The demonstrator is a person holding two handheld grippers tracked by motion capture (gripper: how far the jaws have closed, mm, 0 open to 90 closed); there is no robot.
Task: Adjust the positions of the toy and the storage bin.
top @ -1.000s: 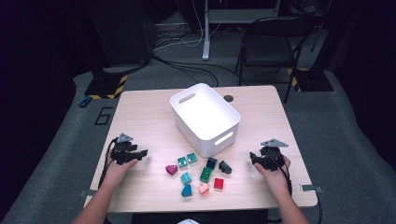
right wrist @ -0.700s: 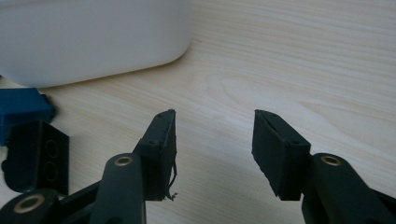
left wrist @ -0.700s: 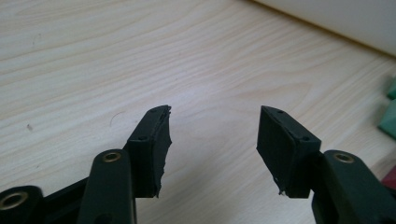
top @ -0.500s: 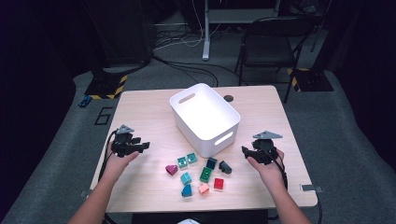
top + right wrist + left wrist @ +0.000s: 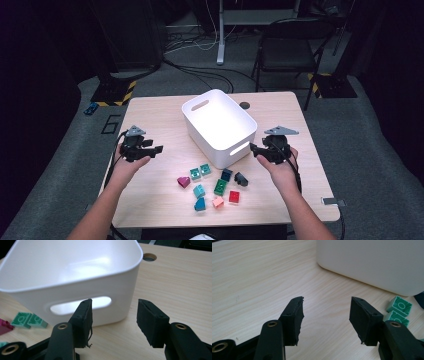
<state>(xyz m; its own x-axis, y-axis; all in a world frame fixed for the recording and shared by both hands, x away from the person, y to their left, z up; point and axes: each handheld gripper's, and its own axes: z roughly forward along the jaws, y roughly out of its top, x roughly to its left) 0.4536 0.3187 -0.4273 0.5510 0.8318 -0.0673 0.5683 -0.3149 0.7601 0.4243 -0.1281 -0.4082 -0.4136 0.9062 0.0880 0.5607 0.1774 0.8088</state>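
Blocks (image 5: 212, 185) lie between the left gripper (image 5: 159, 148) and right gripper (image 5: 253, 147), both spread, seemingly empty.

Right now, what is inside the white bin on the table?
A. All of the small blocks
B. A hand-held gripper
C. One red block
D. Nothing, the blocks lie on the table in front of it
D. The high view shows the white bin with a bare inside, while the small blocks lie scattered on the table on the person's side of it, none of them in the bin.
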